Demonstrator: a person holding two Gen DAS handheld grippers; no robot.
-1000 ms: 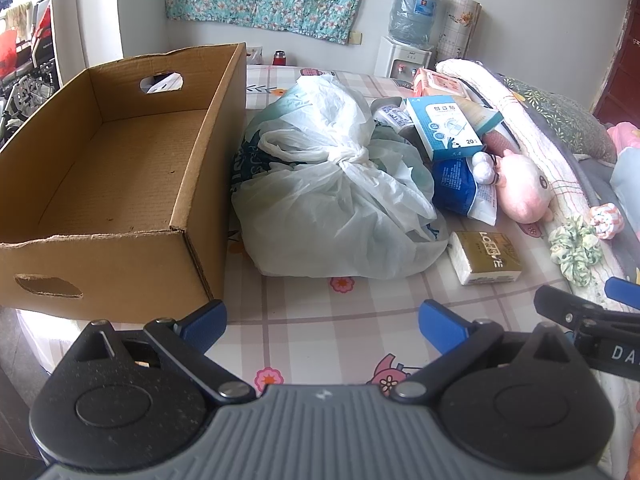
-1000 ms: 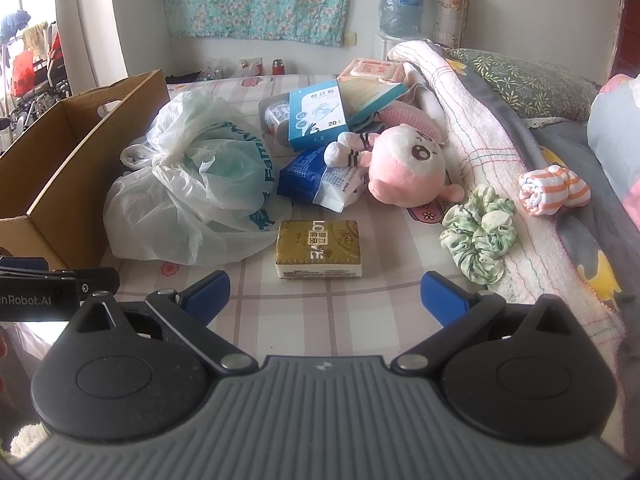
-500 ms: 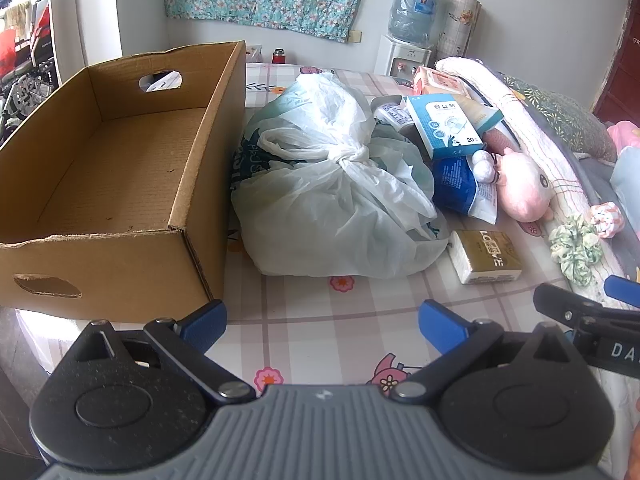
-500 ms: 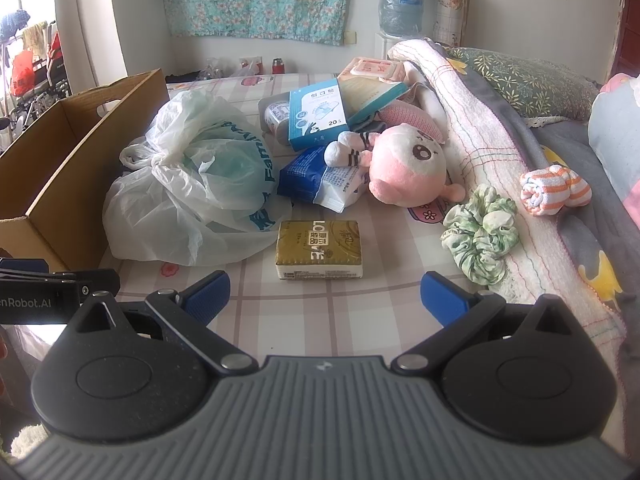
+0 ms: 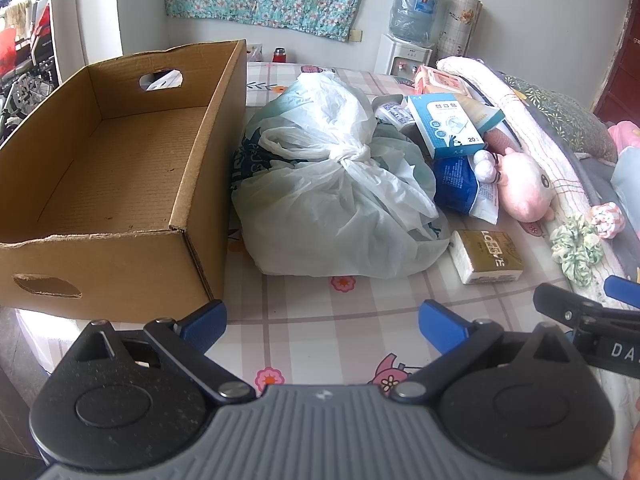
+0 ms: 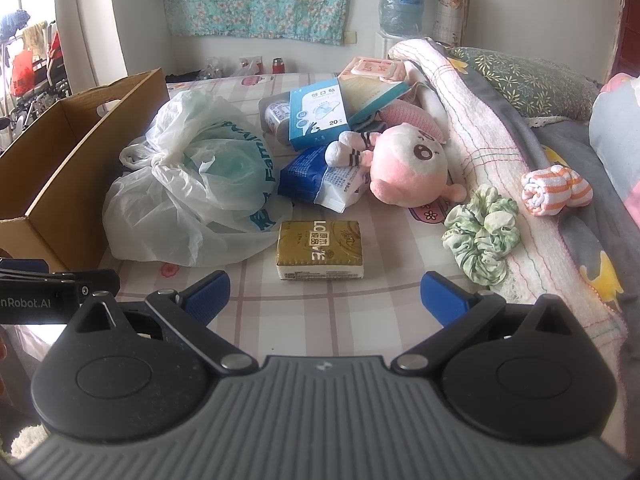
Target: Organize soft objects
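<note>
Spreading wide above the checked bedsheet [image 6: 320, 300], the right gripper [image 6: 324, 290] was held empty, its blue pads parted, aimed at the gold tissue pack [image 6: 320, 250] lying just ahead. Beside it, the left gripper [image 5: 322, 320] was likewise kept open and empty, pointed between the cardboard box [image 5: 120, 168] and the knotted plastic bag [image 5: 336, 204]. Both seemed to be poised for a first pick, judging by the untouched pile. Beyond the tissue pack lay a pink plush toy [image 6: 408, 168], a green scrunchie [image 6: 482, 234], a rolled striped cloth [image 6: 556, 190], a blue tissue packet [image 6: 316, 178] and a blue plaster box [image 6: 318, 114]. The box, set touching the bag, was seen to hold nothing; the bag's contents could not be told.
</note>
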